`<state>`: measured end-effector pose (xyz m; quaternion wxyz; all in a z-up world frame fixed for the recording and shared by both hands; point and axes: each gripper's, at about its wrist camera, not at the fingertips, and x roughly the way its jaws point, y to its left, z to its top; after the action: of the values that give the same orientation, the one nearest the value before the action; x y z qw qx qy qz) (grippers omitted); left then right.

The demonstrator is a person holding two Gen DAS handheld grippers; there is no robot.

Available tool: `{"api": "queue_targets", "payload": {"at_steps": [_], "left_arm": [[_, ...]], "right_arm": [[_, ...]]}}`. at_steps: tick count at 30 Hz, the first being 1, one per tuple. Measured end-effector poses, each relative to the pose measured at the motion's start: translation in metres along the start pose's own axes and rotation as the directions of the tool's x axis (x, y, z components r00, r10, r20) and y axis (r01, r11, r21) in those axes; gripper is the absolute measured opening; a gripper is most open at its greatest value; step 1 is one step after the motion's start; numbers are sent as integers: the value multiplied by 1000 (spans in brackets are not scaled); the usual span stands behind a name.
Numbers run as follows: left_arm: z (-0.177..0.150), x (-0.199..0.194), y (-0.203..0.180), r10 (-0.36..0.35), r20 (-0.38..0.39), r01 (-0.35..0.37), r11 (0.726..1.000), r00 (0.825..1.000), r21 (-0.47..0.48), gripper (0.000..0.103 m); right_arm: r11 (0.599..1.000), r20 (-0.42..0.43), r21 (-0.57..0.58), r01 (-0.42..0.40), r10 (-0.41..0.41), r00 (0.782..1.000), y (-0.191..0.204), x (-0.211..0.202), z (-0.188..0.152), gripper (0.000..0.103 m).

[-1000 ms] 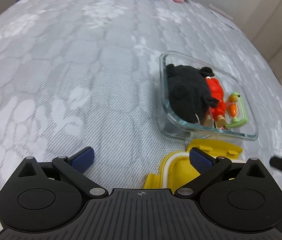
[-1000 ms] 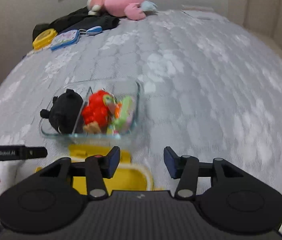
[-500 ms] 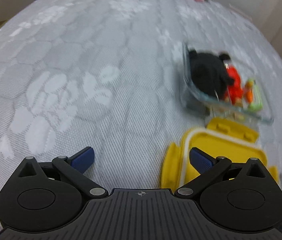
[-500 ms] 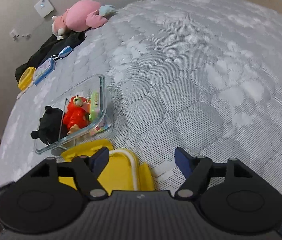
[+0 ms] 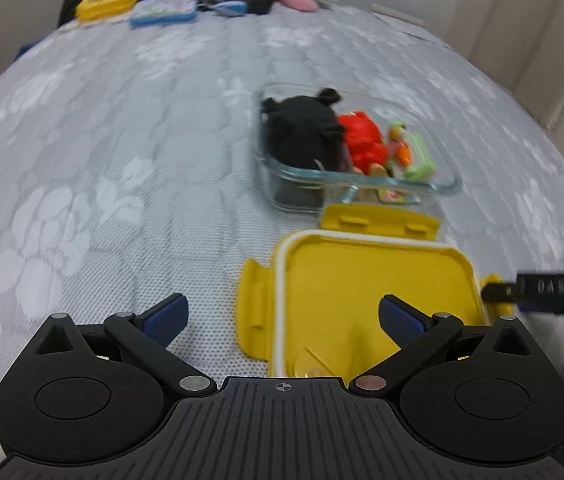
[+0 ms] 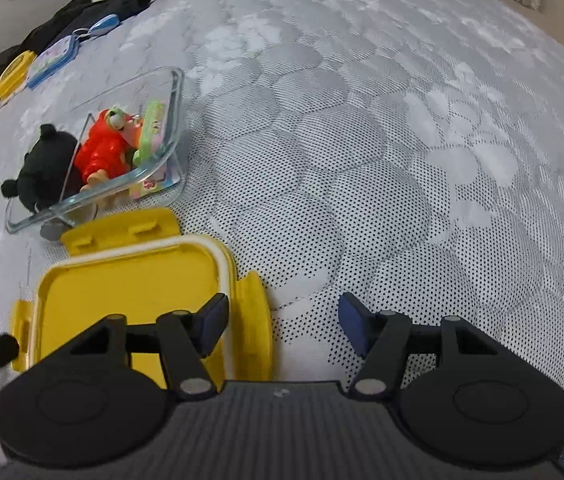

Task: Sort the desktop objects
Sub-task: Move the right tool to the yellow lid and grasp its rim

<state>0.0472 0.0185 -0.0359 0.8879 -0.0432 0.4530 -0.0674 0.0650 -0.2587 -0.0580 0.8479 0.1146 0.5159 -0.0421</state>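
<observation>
— Left wrist view?
— The left tool (image 5: pixel 280 318) hovers spread apart, empty, over a yellow plastic snap-lock lid (image 5: pixel 370 284) on the grey quilted bed (image 5: pixel 102 152). Just beyond sits a clear glass rectangular dish (image 5: pixel 448 182) holding a black plush toy (image 5: pixel 306 132), a red figurine (image 5: pixel 364 142) and, blurred, perhaps a green toy (image 5: pixel 420 158).

— Right wrist view?
— The right tool (image 6: pixel 282 326) is apart too, empty, above the lid's right edge.

left tongs (image 5: pixel 281 316) black, ribbed | blue pads (image 5: pixel 164 316) | silver rivets

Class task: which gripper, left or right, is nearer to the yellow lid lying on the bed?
Roughly level, perhaps the left. The left gripper is open with the yellow lid between its fingers; the right gripper is open, straddling the lid's right-hand flap.
</observation>
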Motion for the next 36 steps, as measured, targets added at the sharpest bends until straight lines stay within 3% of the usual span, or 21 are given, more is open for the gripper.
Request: {"api": "queue_targets", "payload": {"at_steps": [3,5,7,10,14,19,23,29,36], "left_arm": [[-2,1,-9,17,-2,-17,998,1000,54,103],[-3,2,-13,25,-3,-24,997,1000,75,103],[-5,-1,-15,23,-6,-23,997,1000,74,103],[-9,-9,-19,16,-16,-15,998,1000,67,103],[-18,-28,-36,0,-25,5,986,1000,164,103],[-32,-41,-53,11,11,-14,945,1000,328,103],[-35,-37,-57,13,15,-17,945,1000,327,103],[-33,-25,-70,40,-43,-22,934,998,356,103],[-40,-17,-93,83,-96,-26,874,992,486,103]], "right_arm": [[1000,1,-8,-2,2,1000,2,0,-1,62],[999,8,-27,-18,19,1000,5,-1,-3,52],[996,12,-40,-75,75,997,6,-4,-4,21],[994,30,-45,-97,98,995,7,-8,-5,16],[988,34,2,-153,153,988,2,-12,-3,16],[965,22,77,-249,248,969,-6,-23,3,12],[939,26,101,-328,327,945,-16,-26,4,11],[941,-46,104,-321,327,944,-17,1,13,11],[913,-74,173,-370,387,919,-29,9,16,12]]}}
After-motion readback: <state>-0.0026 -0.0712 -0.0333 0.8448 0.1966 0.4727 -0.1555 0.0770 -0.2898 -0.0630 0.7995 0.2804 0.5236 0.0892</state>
